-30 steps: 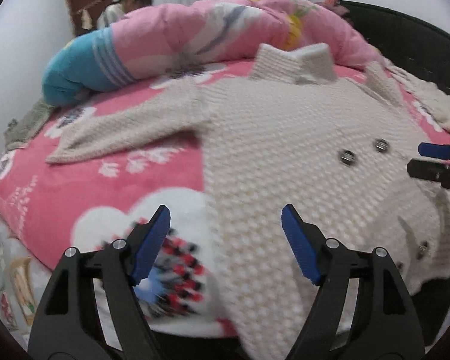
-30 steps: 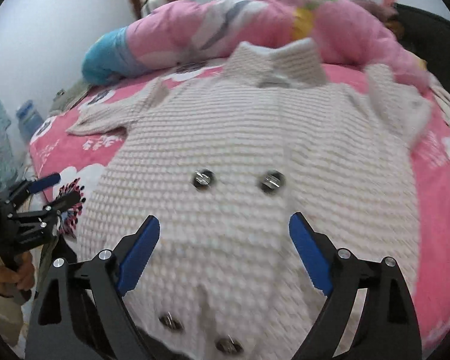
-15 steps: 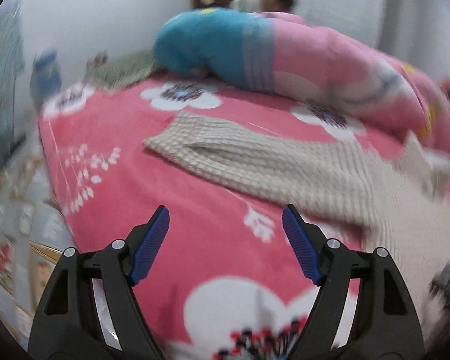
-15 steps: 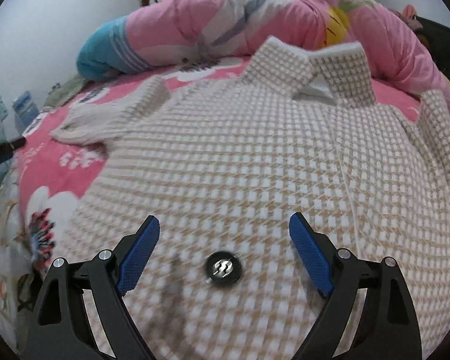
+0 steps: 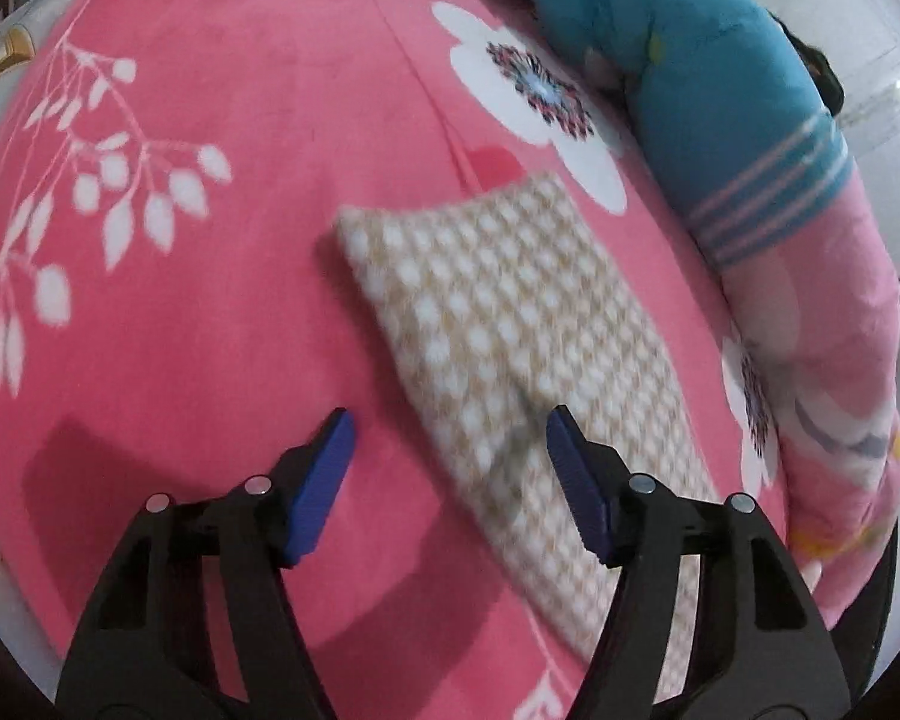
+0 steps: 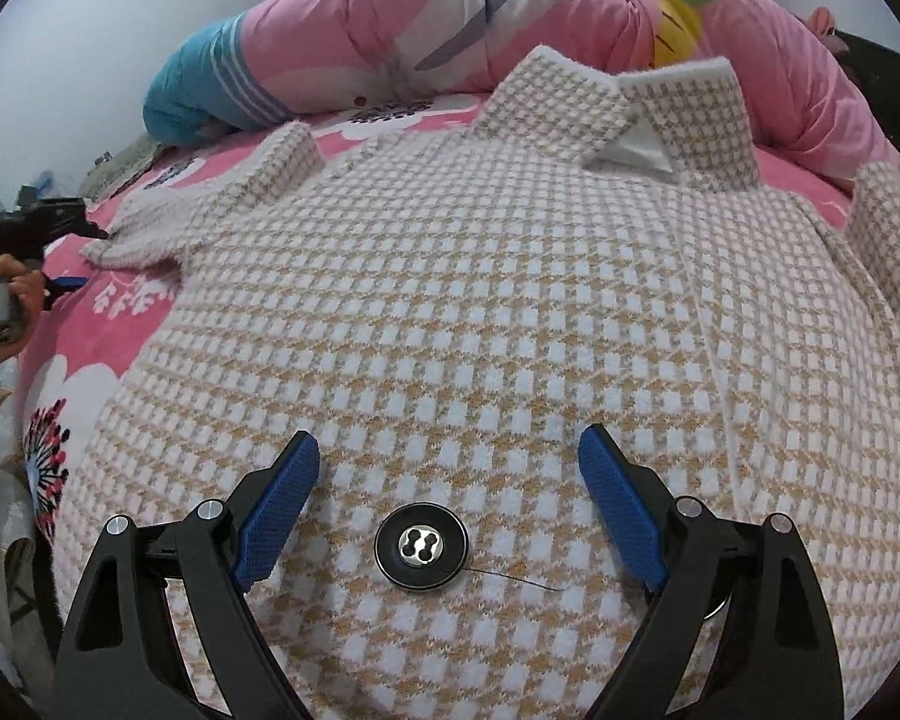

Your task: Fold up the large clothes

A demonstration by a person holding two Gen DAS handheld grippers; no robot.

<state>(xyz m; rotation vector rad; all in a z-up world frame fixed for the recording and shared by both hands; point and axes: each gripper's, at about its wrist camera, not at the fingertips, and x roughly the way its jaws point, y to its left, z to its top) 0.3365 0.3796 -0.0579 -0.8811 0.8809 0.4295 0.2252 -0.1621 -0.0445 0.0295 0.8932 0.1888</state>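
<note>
A large beige-and-white houndstooth coat [image 6: 480, 312] lies spread flat, front up, on a pink bed. Its collar [image 6: 624, 102] points away from me and a black button [image 6: 421, 546] sits between the right fingers. My right gripper [image 6: 449, 498] is open, low over the coat's chest. The coat's left sleeve [image 5: 510, 348] stretches across the pink blanket. My left gripper [image 5: 447, 468] is open and hovers just above the sleeve near its cuff end [image 5: 390, 228]. The left gripper also shows in the right wrist view [image 6: 60, 222] at the sleeve tip, held by a hand.
A rolled pink and blue quilt [image 6: 390, 42] lies along the far side of the bed; it also shows in the left wrist view [image 5: 720, 120]. The pink flowered blanket [image 5: 180, 240] covers the bed. The bed edge drops off at the left [image 6: 6, 480].
My left gripper has swung left from the coat's body to the sleeve and dropped close over its cuff end. My right gripper has moved forward and lower over the coat's chest. Both stay open.
</note>
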